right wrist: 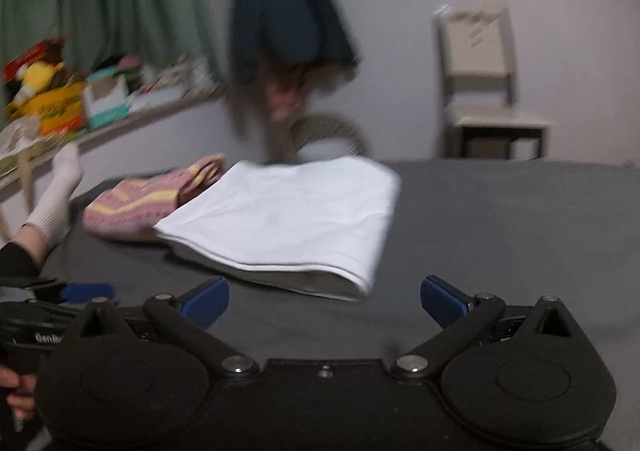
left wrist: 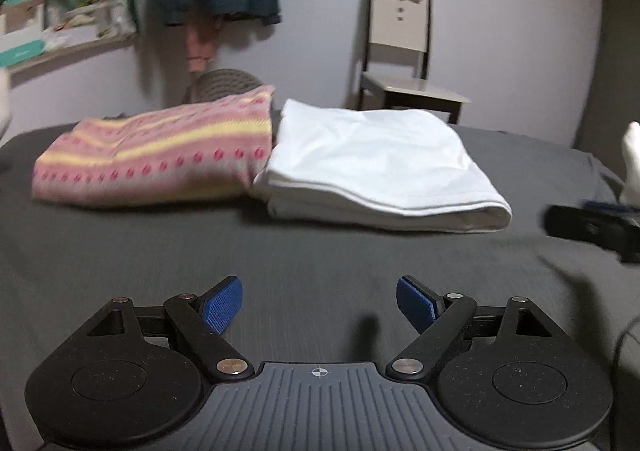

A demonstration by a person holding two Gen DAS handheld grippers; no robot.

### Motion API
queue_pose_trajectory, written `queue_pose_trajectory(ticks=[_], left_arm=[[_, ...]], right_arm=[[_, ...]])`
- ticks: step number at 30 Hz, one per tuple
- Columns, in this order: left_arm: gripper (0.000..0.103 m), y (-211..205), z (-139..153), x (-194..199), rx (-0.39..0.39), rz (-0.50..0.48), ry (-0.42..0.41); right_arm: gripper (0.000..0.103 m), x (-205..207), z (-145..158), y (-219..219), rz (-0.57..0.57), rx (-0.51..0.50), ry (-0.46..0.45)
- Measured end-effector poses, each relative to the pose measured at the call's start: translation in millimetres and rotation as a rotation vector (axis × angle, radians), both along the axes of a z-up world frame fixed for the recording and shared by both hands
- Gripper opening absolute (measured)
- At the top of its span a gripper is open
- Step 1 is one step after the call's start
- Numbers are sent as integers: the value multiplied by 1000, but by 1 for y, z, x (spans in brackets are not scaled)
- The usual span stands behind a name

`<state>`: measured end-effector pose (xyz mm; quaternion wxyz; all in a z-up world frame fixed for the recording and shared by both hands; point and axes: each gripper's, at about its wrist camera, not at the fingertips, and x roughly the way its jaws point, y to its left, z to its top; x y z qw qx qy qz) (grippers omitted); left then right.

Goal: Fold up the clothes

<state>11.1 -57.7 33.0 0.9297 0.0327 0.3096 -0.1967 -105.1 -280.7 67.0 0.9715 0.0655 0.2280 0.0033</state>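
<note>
Both the left gripper (left wrist: 319, 303) and right gripper (right wrist: 324, 301) hover with jaws apart, empty, over the bed (left wrist: 320, 251). A careless grab could undo the folded white shirt (left wrist: 376, 159) touching the striped garment (left wrist: 160, 151).

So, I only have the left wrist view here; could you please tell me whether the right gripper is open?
Observer: Yes, the right gripper is open with nothing between its fingers. It is held over the grey sheet, just short of the folded white garment.
Operator: Thank you. My view of the shelf shows only boxes; is there anything else on it further along?
Observer: Yes, the right wrist view shows a yellow plush toy there, with an orange-yellow packet just below it.
</note>
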Motion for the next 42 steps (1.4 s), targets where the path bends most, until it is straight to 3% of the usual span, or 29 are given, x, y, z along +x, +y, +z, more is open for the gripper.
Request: queue_pose_trajectory(ticks=[2, 5, 7, 8, 9, 11, 14, 16, 19, 23, 33, 40, 42], left_arm=[[85, -3, -4, -10, 17, 5, 1], [86, -10, -8, -18, 50, 3, 6], [91, -14, -9, -25, 52, 10, 17], [101, -14, -10, -29, 48, 15, 22], [103, -15, -11, -33, 42, 19, 24], [103, -19, -14, -37, 49, 10, 18], [103, -26, -17, -38, 88, -2, 1], [103, -27, -19, -34, 92, 13, 0], [103, -26, -20, -25, 67, 44, 5], [103, -29, -22, -16, 57, 61, 4], [103, -33, -25, 0, 70, 97, 2], [103, -32, -25, 8, 80, 114, 1], [103, -33, -26, 9, 85, 115, 1]], right_arm=[[103, -13, -4, 6, -68, -48, 6], [103, -24, -3, 11, -37, -90, 53], [103, -36, 3, 14, -16, -90, 43], [103, -42, 8, 16, -8, -73, 41], [103, -49, 12, 17, 0, -55, 39], [103, -59, 20, 19, 52, 19, 56], [103, -58, 23, 15, 220, 189, 110], [103, -48, 17, 18, 201, 136, 96], [103, -23, 4, 25, 94, -65, 54], [103, 6, -14, 23, 5, -175, 50], [103, 28, -43, 22, -58, -196, 164], [103, 50, -47, 17, -105, -83, 196], [103, 56, -51, 22, -113, -119, 221]])
